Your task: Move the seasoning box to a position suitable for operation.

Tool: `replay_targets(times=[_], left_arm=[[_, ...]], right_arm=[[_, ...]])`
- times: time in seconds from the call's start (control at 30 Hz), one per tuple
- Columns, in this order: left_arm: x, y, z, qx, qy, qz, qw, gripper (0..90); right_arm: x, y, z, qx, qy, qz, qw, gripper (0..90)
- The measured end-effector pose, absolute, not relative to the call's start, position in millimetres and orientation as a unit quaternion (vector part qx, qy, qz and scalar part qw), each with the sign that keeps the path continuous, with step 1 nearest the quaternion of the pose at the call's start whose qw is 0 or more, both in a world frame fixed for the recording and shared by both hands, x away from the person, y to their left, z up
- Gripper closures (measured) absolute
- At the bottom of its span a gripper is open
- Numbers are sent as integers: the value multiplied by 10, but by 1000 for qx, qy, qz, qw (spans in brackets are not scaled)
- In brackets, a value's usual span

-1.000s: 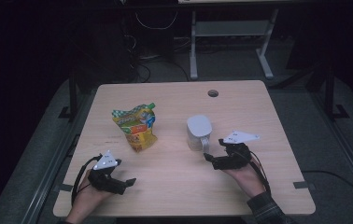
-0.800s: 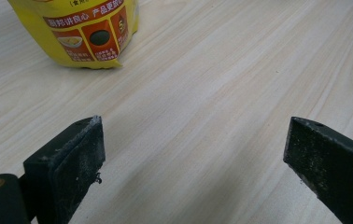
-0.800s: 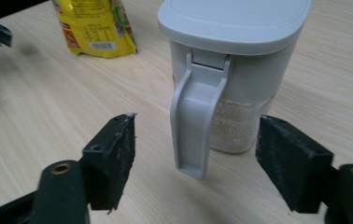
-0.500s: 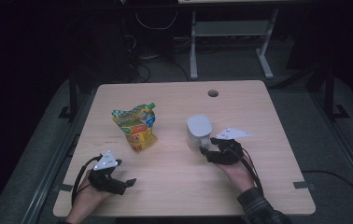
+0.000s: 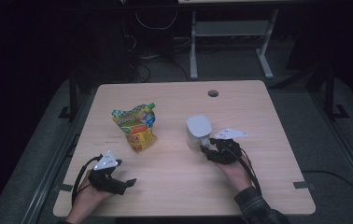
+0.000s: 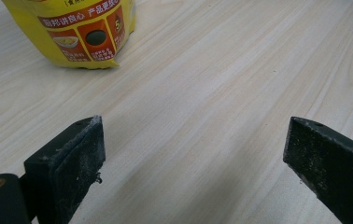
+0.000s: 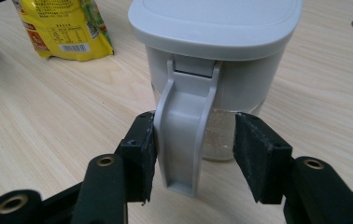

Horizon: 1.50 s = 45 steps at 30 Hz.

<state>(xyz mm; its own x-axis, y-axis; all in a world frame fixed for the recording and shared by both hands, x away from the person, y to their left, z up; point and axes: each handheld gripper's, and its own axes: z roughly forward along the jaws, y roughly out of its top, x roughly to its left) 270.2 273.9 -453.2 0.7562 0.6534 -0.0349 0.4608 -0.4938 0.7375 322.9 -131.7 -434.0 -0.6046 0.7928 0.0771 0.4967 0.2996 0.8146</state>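
A clear jug with a grey lid (image 5: 199, 130) stands right of the table's middle, its grey handle (image 7: 184, 135) facing me. My right gripper (image 5: 207, 151) is open with its jaws on either side of that handle (image 7: 193, 144); the left jaw touches it and the right jaw stands a little off. A yellow snack bag (image 5: 137, 128) stands left of the middle, seen also behind the jug (image 7: 62, 28). Near the front left corner my left gripper (image 5: 130, 183) rests wide open with bare wood between its jaws (image 6: 193, 154); the bag's bottom (image 6: 79, 32) lies ahead of it.
The light wooden table (image 5: 174, 186) has a round cable hole (image 5: 213, 93) near its far edge. Beyond the table there is dark floor with a metal desk frame (image 5: 230, 46) and cables.
My right gripper has moved left and forward up to the jug, so its jaws now straddle the handle. The left gripper, the bag and the jug have stayed in place.
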Motion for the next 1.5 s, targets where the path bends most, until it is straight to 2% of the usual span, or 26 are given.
replay_targets(times=[0.37, 0.73, 0.93, 1.1, 1.2, 1.3, 1.4, 1.43, 1.5], left_arm=[[2703, 2737, -4530, 857, 324, 126, 381, 49], [2705, 2728, -4538, 855, 327, 122, 382, 52], [2706, 2736, -4536, 855, 327, 123, 383, 53], [2702, 2739, -4532, 853, 330, 123, 385, 53], [2708, 2741, -4534, 855, 329, 123, 383, 53], [2706, 2735, -4534, 855, 328, 123, 383, 53], [2703, 2739, -4534, 854, 329, 122, 384, 53], [2704, 2741, -4533, 854, 329, 122, 383, 53], [2707, 2745, -4531, 855, 329, 123, 382, 53]], right_arm=[[3249, -1422, -4362, 396, 788, 437, 177, 600], [3325, -1410, -4403, 397, 783, 448, 171, 606], [3317, -1396, -4400, 389, 786, 449, 169, 670], [3318, -1407, -4395, 394, 784, 447, 172, 669], [3340, -1427, -4407, 396, 783, 449, 169, 614], [3363, -1421, -4409, 395, 780, 455, 169, 602], [3373, -1417, -4416, 390, 782, 455, 173, 622], [3373, -1418, -4414, 389, 783, 454, 174, 667], [3362, -1409, -4408, 387, 784, 451, 179, 678]])
